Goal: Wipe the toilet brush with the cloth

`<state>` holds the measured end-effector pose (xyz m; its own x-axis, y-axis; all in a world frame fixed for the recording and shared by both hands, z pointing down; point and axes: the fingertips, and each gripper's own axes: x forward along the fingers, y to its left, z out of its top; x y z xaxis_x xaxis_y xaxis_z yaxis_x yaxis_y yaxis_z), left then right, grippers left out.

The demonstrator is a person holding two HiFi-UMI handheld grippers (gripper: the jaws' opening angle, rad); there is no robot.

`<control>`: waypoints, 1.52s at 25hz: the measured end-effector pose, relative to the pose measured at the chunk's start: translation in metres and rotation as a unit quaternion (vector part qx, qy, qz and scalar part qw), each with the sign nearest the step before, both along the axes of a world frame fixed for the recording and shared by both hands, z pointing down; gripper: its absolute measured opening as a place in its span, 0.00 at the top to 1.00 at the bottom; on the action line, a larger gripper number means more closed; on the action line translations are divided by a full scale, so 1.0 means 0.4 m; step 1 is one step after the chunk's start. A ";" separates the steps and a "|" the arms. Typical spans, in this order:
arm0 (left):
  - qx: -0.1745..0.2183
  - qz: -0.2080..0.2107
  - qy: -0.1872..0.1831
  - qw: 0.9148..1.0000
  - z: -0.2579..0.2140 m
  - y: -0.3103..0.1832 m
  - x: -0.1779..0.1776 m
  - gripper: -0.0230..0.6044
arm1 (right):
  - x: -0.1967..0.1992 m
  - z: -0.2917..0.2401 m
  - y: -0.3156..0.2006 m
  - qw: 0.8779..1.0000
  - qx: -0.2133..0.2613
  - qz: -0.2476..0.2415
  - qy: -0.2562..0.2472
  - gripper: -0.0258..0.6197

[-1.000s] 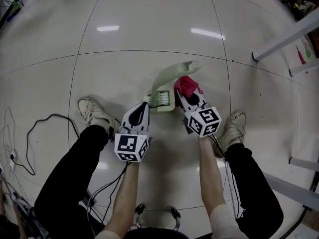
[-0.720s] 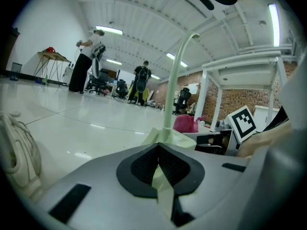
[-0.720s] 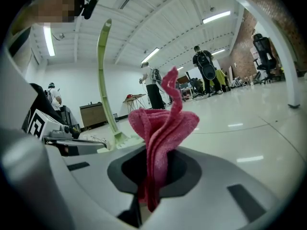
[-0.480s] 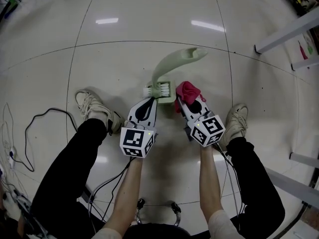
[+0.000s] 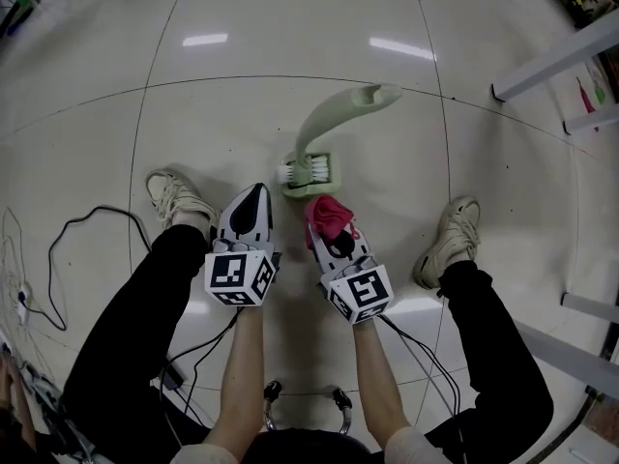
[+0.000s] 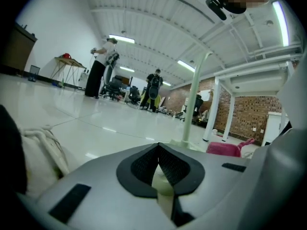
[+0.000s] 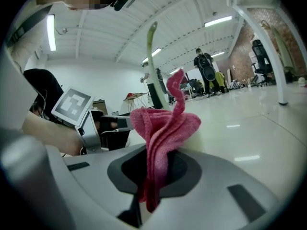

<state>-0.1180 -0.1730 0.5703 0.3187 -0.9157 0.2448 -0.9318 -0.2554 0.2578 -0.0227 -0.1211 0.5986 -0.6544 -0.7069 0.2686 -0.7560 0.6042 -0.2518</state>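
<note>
Toilet brush (image 5: pixel 313 133), pale green, stands on the tiled floor (image 5: pixel 290 46) between the person's feet, bristle head (image 5: pixel 308 173) down and the curved handle rising away from the person. Right tongs (image 5: pixel 327 232) clamped on a bunched pink cloth (image 5: pixel 327 215); in the right gripper view the cloth (image 7: pixel 163 128) sticks up from between the closed jaws, with the brush handle (image 7: pixel 152 66) directly behind it. The cloth sits just at the near edge of the bristle head; contact not clear. Left tongs (image 5: pixel 257 189) lie beside the right pair, left of the brush and apart from it, jaws pressed together with nothing in them. A black cable (image 5: pixel 77 235) trails at far left.
</note>
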 end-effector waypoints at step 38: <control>0.027 0.237 0.010 0.971 -0.008 0.055 0.220 0.70 | 0.218 0.032 -0.098 0.992 0.001 0.121 0.024 0.91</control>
<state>-0.0301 -0.1510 0.5669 0.7119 -0.6763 0.1891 -0.7010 -0.6682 0.2493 0.0647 -0.1603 0.6113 -0.4514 -0.8426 0.2936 -0.8903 0.4033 -0.2114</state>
